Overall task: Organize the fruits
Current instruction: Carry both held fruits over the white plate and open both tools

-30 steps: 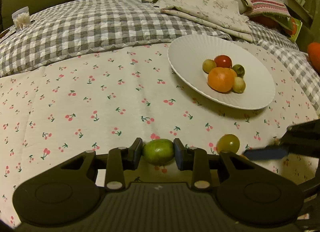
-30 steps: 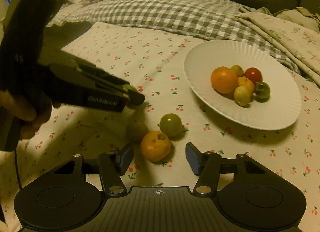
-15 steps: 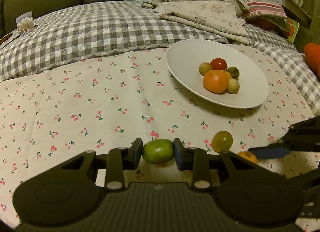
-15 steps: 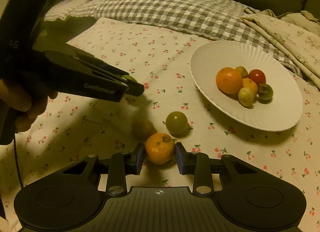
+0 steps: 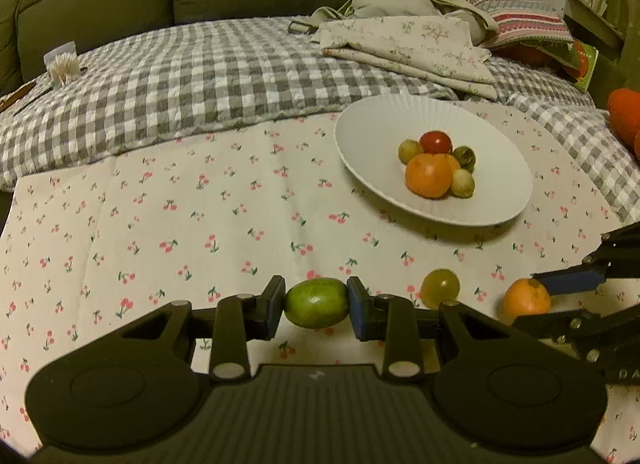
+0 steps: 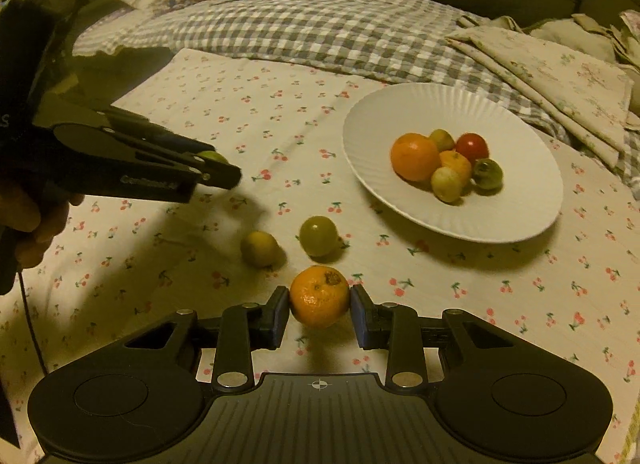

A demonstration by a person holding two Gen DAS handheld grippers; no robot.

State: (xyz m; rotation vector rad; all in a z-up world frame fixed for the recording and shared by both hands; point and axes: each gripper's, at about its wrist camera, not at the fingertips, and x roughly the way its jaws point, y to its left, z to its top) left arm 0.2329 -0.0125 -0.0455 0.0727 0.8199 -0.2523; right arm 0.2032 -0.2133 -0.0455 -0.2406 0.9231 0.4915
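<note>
My left gripper (image 5: 316,304) is shut on a green oval fruit (image 5: 316,303) and holds it above the cherry-print cloth; it also shows in the right wrist view (image 6: 216,168). My right gripper (image 6: 319,306) is shut on a small orange mandarin (image 6: 319,296), raised a little off the cloth; the mandarin also shows in the left wrist view (image 5: 526,300). A white plate (image 6: 520,200) holds several fruits, among them a big orange (image 6: 414,156) and a red tomato (image 6: 472,146). A green round fruit (image 6: 319,235) and a yellow-green fruit (image 6: 259,249) lie on the cloth.
A grey checked blanket (image 5: 180,84) lies behind the cloth, with folded floral fabric (image 5: 412,44) and a striped cushion (image 5: 512,12) at the back right. A small clear box of cotton swabs (image 5: 62,64) stands at the back left. A green sofa backs the scene.
My right gripper closed on the mandarin and lifted it a little. My left gripper rose and drew back with the green fruit.
</note>
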